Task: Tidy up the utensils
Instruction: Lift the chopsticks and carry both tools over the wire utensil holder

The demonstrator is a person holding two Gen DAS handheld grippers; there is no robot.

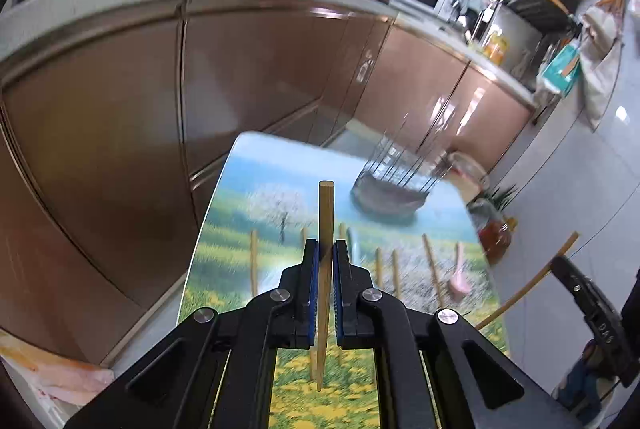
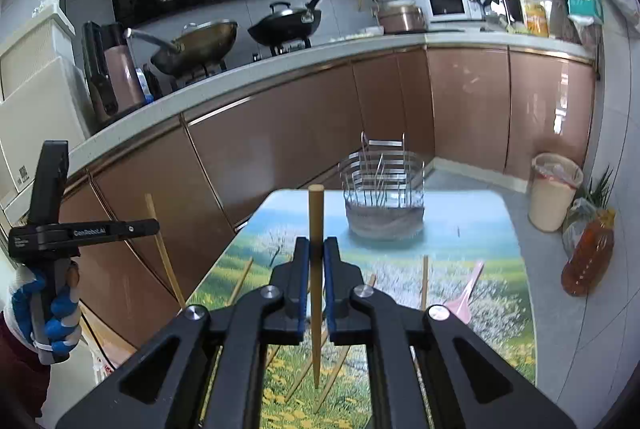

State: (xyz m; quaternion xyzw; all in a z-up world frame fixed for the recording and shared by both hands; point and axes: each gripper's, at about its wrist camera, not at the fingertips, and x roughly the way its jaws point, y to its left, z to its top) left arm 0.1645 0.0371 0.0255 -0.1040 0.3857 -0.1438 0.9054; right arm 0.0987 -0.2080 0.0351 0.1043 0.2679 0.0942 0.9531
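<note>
The left gripper (image 1: 326, 269) has its pads pressed together on one wooden chopstick (image 1: 325, 221), which stands up between them above the table (image 1: 224, 229). The right gripper (image 2: 316, 265) pinches a second chopstick (image 2: 315, 221) in the same way, thick end up. Both sticks are lifted off the table and not yet delivered. The likely goal, a wire utensil holder (image 2: 384, 205), stands at the far end of the table, well apart from both grippers. It already carries several thin metal pieces, too blurred to count. So the task seems to be somewhere in the middle. On the flowered tabletop about six or seven loose chopsticks (image 1: 434, 277) remain, though the blur and the gripper bodies hide some, and one pink spoon (image 2: 466, 295) lies among them. A gloved hand (image 2: 56, 321) carries the left gripper in the right view.
</note>
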